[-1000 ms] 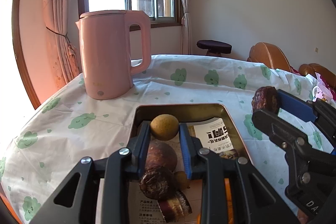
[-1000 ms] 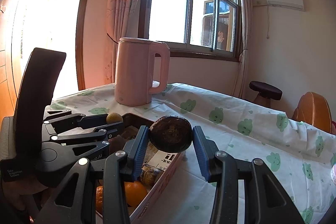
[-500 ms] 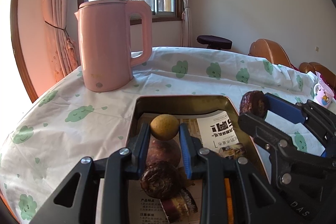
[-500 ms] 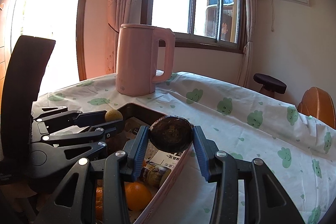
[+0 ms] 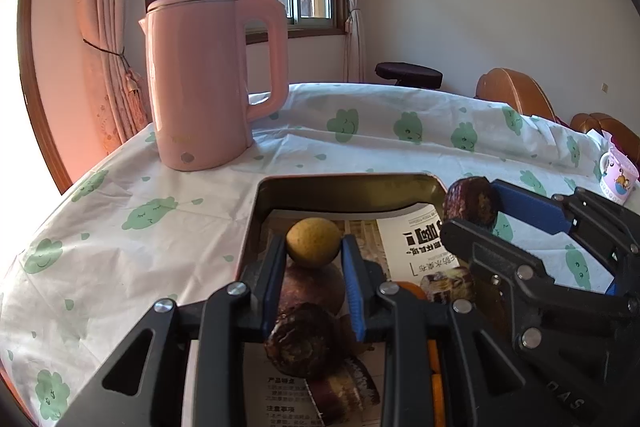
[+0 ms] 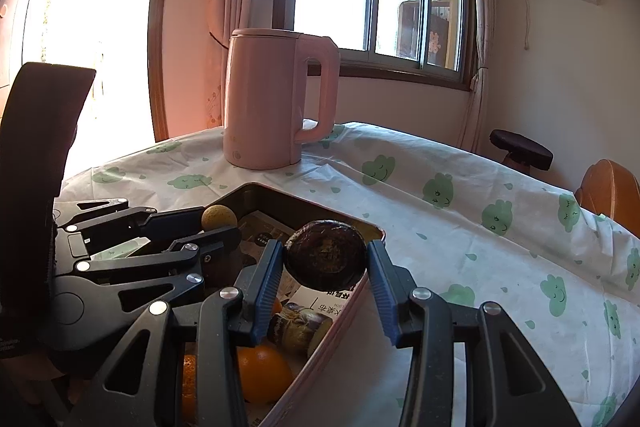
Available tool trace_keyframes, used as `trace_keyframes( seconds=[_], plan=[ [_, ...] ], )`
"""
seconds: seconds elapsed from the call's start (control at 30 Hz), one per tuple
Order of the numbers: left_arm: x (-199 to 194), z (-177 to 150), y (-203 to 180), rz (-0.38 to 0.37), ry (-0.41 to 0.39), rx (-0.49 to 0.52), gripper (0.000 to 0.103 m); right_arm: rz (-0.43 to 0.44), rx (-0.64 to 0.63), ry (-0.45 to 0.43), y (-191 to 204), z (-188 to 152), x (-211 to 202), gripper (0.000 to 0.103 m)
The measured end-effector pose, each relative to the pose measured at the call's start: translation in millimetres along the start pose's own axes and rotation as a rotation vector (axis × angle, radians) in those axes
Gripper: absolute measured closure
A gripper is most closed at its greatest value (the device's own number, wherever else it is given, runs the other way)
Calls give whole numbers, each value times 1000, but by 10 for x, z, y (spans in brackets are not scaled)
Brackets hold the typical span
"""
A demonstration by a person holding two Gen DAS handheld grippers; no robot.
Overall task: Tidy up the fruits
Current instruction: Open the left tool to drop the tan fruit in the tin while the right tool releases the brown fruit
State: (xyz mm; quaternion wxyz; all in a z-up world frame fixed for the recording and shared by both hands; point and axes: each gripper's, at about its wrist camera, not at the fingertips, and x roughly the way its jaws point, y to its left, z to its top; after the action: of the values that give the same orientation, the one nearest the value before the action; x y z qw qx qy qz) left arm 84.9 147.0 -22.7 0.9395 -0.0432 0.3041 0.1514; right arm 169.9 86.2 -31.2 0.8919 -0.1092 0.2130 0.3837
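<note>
My left gripper [image 5: 313, 251] is shut on a small round yellow-brown fruit [image 5: 313, 243], held above the inside of the metal tray [image 5: 348, 187]. My right gripper [image 6: 325, 259] is shut on a dark wrinkled purple fruit [image 6: 325, 255], over the tray's right rim [image 6: 348, 307]. The same dark fruit [image 5: 471, 202] shows at the right in the left wrist view. In the tray, on printed paper, lie brown round fruits [image 5: 302, 345], an orange [image 6: 262, 373] and a dark cut piece [image 6: 298, 327].
A pink kettle [image 5: 204, 79] stands on the cloud-print tablecloth [image 5: 132, 227] behind the tray. A pink mug [image 5: 618, 179] sits at the table's far right. Wooden chairs [image 5: 516, 95] and a dark stool [image 5: 408, 75] stand beyond the table.
The right gripper has come closer with its dark fruit, down to the tray's right rim. In the left wrist view the tray looks a little nearer, with the yellow fruit still gripped.
</note>
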Motion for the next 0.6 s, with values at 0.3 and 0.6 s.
trace_keyframes(
  seconds=[0.3, 0.6],
  plan=[
    [23, -9, 13, 14, 16, 11, 72, 30, 7, 40, -20, -5, 84, 57],
    [-147, 0, 53, 21, -21, -5, 31, 7, 83, -30, -172, -49, -103, 29]
  ],
)
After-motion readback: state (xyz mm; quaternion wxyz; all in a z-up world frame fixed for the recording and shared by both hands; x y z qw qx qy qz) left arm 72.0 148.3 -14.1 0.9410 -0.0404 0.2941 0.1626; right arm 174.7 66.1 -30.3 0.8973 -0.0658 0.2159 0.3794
